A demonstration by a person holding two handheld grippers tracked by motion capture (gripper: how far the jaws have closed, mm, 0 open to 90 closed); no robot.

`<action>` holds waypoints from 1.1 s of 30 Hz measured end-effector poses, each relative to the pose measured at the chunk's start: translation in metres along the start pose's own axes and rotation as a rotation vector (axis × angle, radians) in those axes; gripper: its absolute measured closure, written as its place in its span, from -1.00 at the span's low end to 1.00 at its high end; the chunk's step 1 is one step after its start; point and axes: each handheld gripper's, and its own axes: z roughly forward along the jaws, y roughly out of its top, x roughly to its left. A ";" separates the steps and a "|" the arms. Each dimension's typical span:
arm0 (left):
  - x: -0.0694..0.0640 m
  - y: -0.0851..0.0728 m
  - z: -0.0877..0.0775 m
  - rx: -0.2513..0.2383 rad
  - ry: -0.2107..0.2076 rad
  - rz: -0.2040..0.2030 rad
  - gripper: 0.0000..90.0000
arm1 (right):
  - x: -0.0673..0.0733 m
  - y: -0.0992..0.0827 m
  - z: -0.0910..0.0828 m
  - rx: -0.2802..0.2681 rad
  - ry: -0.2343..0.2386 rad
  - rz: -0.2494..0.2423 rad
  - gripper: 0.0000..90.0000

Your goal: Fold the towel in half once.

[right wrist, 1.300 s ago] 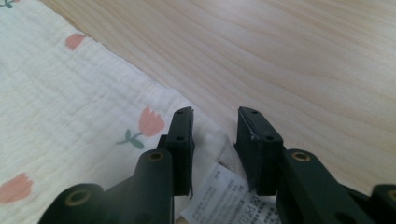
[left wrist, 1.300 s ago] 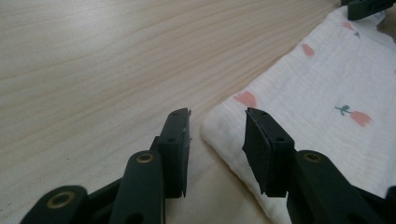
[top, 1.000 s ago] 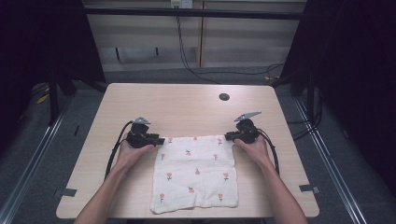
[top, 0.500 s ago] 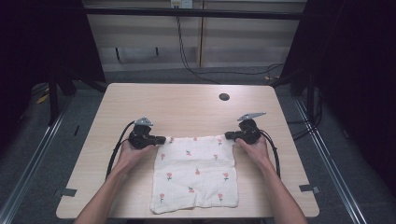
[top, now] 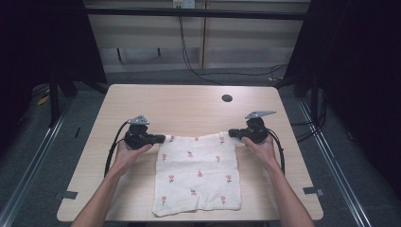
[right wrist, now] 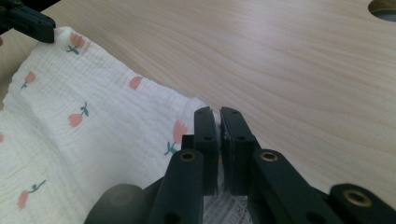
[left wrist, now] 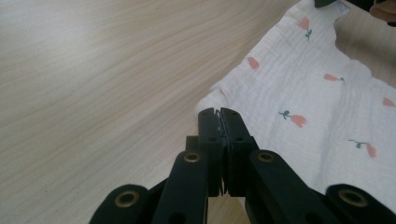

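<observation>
Two far corners of the cloth (top: 197, 172) are pinched, and we read them left to right: the left gripper (top: 161, 138) is clamped on the far-left corner and the right gripper (top: 231, 133) on the far-right one, jaws pointing inward toward each other. We judge the next move turns on this: the held far edge runs straight across between the grippers, lifted slightly, while the rest trails toward the person and lies flat. The wooden table (top: 189, 106) beyond is bare up to its grommet hole (top: 227, 98), with dark floor around.
</observation>
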 end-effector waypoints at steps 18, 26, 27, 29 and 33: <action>0.000 0.014 -0.014 -0.085 -0.014 0.013 0.97 | 0.001 0.021 -0.018 -0.040 -0.019 -0.025 0.91; -0.006 0.018 -0.019 -0.086 -0.005 0.028 0.96 | 0.004 0.025 -0.022 -0.078 0.008 -0.022 0.91; -0.009 0.017 -0.020 -0.078 0.004 0.041 0.96 | 0.006 0.023 -0.024 -0.086 0.016 -0.023 0.91; -0.012 0.015 -0.024 -0.077 -0.006 0.050 0.96 | 0.011 0.020 -0.028 -0.083 0.018 -0.037 0.91; -0.019 0.014 -0.033 -0.084 -0.007 0.068 0.96 | 0.019 0.015 -0.041 -0.093 0.034 -0.057 0.91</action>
